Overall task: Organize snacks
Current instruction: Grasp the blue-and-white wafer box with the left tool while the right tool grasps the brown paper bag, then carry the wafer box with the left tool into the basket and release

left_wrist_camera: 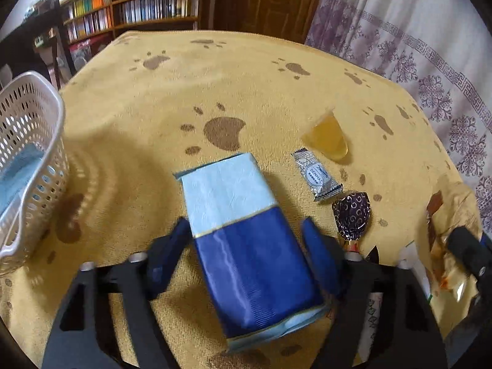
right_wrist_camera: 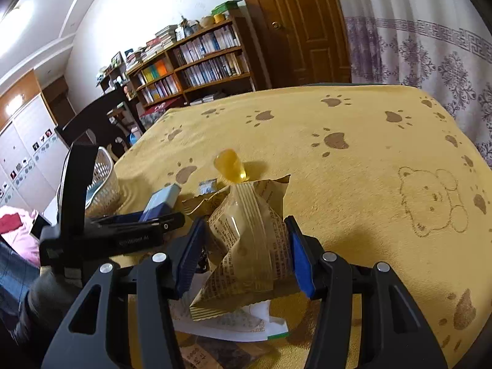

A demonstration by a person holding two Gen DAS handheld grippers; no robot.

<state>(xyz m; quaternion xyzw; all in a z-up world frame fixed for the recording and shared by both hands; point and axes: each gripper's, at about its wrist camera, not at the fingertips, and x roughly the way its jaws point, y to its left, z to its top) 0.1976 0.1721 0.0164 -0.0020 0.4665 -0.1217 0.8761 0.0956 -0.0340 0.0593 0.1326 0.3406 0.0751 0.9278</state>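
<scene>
On the yellow paw-print table (left_wrist_camera: 252, 86), the left gripper (left_wrist_camera: 247, 240) stands wide open astride a light-and-dark-blue rectangular snack packet (left_wrist_camera: 246, 230), its pads near but apart from the sides, while the right gripper (right_wrist_camera: 246, 252) clamps a crinkled tan printed snack pouch (right_wrist_camera: 249, 246).
</scene>
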